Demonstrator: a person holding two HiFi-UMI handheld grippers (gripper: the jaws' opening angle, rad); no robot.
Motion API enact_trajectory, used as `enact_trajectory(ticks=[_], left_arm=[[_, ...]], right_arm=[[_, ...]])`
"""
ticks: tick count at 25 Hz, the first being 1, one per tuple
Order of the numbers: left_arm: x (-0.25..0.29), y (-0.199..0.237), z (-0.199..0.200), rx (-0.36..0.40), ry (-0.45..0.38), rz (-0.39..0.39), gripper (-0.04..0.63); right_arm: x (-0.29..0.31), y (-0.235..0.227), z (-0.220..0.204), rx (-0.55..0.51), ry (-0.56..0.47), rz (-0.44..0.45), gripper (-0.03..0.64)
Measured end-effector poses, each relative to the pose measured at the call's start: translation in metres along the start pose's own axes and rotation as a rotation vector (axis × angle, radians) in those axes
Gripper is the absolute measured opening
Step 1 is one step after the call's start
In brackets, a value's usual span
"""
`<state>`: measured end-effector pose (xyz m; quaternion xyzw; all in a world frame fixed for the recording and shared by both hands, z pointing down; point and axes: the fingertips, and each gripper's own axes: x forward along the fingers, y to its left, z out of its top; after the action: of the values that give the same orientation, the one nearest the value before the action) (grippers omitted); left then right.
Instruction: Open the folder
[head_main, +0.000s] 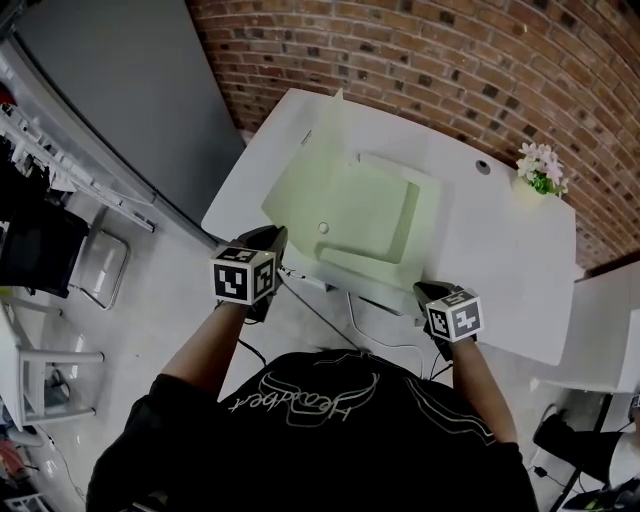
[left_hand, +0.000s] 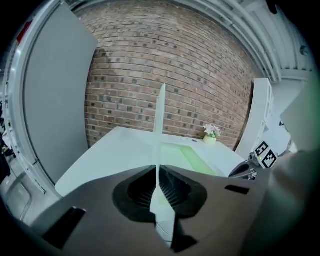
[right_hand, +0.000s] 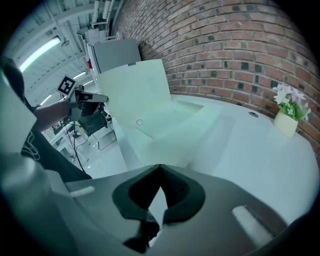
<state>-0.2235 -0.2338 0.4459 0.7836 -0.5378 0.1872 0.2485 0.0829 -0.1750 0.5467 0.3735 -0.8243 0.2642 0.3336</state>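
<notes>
A pale green folder (head_main: 365, 215) lay open on the white table (head_main: 500, 230), over the table's near half and reaching up to its near edge. Its front cover (left_hand: 160, 115) was raised off the table top on the left side and stood close to upright, seen edge-on as a thin pale strip in the left gripper view. The left gripper (left_hand: 157, 172) sat at the table's near edge towards the left end, its jaws pressed onto the lower edge of that cover and pinching the sheet between the ribbed pads. The rest of the folder stayed flat on the table, showing an inner pocket and a small round fastener (head_main: 323, 227) near the fold. The right gripper (right_hand: 159, 167) was at the table's near edge towards the right end, beside the folder's near right corner. Its jaw tips were drawn together, and I could not tell whether the thin near edge of the folder was caught between them. A small flower pot (head_main: 540, 170) stood on the table's far right corner, well apart from the folder. A brick wall (head_main: 400, 50) ran behind the table's far side, and a grey panel (head_main: 130, 90) stood off the table's left end.
</notes>
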Motion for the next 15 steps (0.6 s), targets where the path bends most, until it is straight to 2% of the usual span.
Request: enact_trajectory(ticks=[5,11,15], left_arm=[[0.004,0.014,0.0,-0.084,0.016,-0.045,0.025],[0.006,0.032,-0.005,-0.11,0.025,-0.084,0.025],[0.008,0.043,-0.008,-0.124,0.034,-0.103,0.025]], right_arm=[[0.0,-0.003,-0.001,0.05,0.008,-0.056,0.005],[0.0,-0.005,-0.002,0.104,-0.001,-0.096,0.005],[-0.001,-0.006,-0.003,0.101,0.006,-0.147,0.005]])
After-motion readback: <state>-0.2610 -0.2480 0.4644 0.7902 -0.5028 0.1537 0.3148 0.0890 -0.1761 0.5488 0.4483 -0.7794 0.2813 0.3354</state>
